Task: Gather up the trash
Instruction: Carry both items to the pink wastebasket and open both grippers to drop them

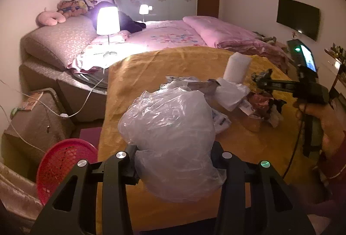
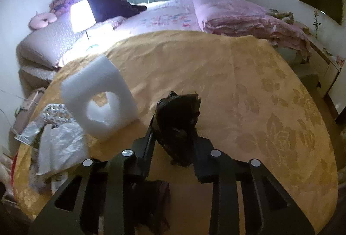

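Note:
My left gripper is shut on a clear crumpled plastic bag and holds it above the yellow tablecloth. My right gripper is shut on a dark crumpled wrapper above the cloth; it also shows in the left wrist view. A white foam block with a heart-shaped hole stands on the cloth to its left, also seen in the left wrist view. A heap of white plastic, paper and reddish wrappers lies beyond the bag. Foil and white bags lie at the left edge.
A red plastic basket stands on the floor left of the table. A bed with pink quilts lies behind. A lit lamp stands on it, its cord trailing to a grey cabinet. A television hangs on the right wall.

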The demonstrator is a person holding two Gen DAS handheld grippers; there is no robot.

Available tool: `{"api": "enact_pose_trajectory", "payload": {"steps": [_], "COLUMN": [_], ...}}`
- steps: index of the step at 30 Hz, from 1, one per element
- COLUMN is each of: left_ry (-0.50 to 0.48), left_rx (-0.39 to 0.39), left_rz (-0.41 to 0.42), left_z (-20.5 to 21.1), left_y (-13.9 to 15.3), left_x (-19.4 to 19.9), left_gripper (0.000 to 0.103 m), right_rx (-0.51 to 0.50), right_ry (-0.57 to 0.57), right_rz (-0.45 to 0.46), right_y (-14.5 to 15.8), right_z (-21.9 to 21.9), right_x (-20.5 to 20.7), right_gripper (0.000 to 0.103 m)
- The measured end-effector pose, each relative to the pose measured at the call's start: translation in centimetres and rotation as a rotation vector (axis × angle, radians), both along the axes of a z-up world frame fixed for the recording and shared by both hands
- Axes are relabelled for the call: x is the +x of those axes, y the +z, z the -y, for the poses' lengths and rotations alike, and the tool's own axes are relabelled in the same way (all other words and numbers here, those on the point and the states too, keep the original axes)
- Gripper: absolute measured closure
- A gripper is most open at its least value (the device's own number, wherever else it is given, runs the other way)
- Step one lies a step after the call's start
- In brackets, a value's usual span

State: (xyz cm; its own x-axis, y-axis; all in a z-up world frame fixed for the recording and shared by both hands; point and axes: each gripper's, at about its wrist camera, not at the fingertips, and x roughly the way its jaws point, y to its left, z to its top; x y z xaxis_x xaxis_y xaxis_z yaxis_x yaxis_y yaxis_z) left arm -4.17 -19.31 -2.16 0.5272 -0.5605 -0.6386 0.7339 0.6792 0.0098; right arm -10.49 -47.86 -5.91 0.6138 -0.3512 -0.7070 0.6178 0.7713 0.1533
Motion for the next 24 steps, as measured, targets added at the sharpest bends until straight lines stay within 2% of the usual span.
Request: {"api": "enact_pose_trajectory", "payload": {"steps": [13,24], "left_ry": [0.069,0.171], "left_rx": [-0.012,-0.018], "left_rz": [0.039,0.055], "left_z": [-3.2,-7.5], "left_y": [1.7,2.9], "left_x": [1.3,2.4], "left_gripper": [0.062,0.062], "right_rx": [-0.01,0.006], "right_ry": [0.133,0.312], "right_rz": [0.175,0.185], "right_y": [5.5,6.5], "right_z": [-6.0,-12.1], "right_x": [-2.5,0.3], "right_gripper": [0.074,0.074]}}
